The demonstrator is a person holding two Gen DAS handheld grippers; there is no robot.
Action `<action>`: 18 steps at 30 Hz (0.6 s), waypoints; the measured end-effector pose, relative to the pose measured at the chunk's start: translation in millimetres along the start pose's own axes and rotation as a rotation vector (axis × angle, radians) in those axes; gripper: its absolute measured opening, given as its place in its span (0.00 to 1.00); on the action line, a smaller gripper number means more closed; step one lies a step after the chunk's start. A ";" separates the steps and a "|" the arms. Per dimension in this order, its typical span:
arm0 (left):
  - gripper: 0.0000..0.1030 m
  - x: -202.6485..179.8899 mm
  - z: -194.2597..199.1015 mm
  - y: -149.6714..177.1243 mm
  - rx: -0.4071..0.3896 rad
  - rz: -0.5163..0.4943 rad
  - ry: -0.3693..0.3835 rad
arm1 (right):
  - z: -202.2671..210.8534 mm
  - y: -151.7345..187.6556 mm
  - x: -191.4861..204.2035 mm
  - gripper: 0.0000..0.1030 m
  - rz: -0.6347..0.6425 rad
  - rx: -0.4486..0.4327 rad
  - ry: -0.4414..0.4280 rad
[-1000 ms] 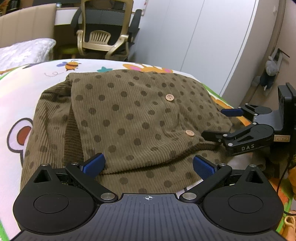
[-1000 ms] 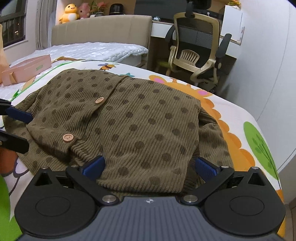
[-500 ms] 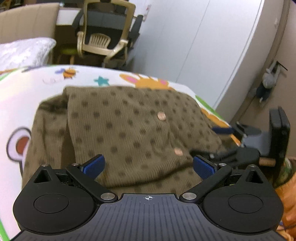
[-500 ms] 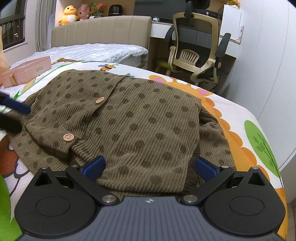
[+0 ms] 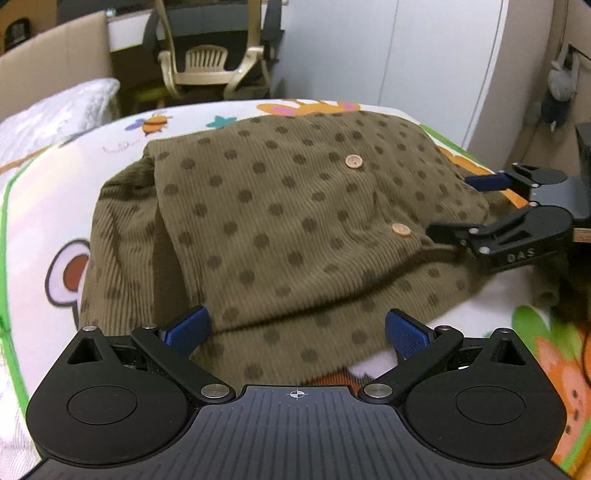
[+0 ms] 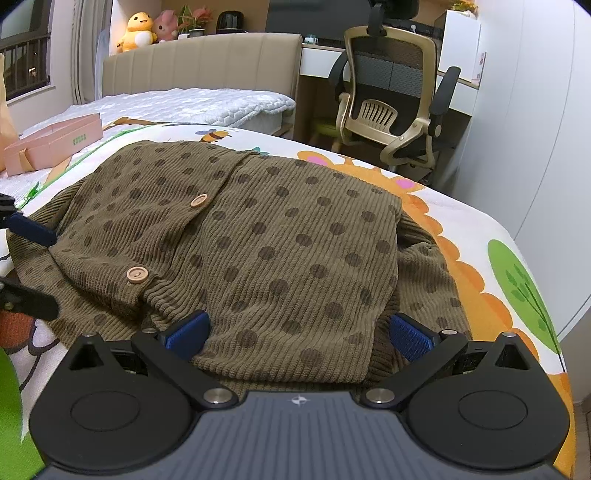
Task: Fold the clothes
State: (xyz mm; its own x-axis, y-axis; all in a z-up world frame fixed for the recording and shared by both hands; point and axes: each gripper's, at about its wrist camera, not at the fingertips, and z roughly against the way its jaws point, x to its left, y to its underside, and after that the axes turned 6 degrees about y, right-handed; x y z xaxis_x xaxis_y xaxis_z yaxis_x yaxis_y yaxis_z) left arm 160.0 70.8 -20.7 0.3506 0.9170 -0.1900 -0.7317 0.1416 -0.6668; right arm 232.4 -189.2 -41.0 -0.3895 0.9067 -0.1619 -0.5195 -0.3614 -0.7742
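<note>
Left gripper: my blue-padded fingers are spread wide, empty, poised at the near hem.
Garment: olive ribbed polka-dot cardigan with wooden buttons lies on the cartoon-print bedspread; sides already folded in, I judge a final lengthwise fold remains.
Right gripper: fingers spread, empty, at its own hem edge.
Hidden: tucked sleeves, underside.

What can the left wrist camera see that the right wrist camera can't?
Only the left wrist view shows a grey plush toy hanging on the wall.

Only the right wrist view shows a pink box on the bed, plus a yellow plush and a pink plush on the headboard.

Both show the brown dotted cardigan with two wooden buttons, the cartoon bedsheet, the office chair, and each hand-held gripper, open.
</note>
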 end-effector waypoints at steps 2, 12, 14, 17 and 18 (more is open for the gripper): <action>1.00 11.4 10.1 -5.1 -0.038 0.066 0.051 | -0.3 -0.3 -0.1 1.00 0.000 0.000 -0.002; 1.00 103.5 4.4 -53.1 -0.216 0.386 0.209 | 25.8 -2.7 -54.6 1.00 -0.223 -0.079 -0.169; 1.00 114.9 -4.0 -59.3 -0.219 0.400 0.245 | 30.7 -7.7 -84.8 1.00 -0.350 -0.091 -0.204; 1.00 127.6 -24.5 -68.2 -0.214 0.452 0.309 | 11.7 -20.2 -118.9 1.00 -0.495 -0.054 -0.265; 1.00 130.9 -31.7 -71.1 -0.214 0.471 0.334 | 0.0 -26.1 -122.8 1.00 -0.510 -0.041 -0.279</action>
State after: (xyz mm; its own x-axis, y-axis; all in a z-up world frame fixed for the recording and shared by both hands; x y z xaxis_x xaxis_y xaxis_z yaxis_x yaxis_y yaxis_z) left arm 276.4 169.0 -21.0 0.2074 0.6917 -0.6918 -0.7310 -0.3604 -0.5795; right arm 293.7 -291.1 -0.9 -0.2867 0.8702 0.4007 -0.6665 0.1193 -0.7359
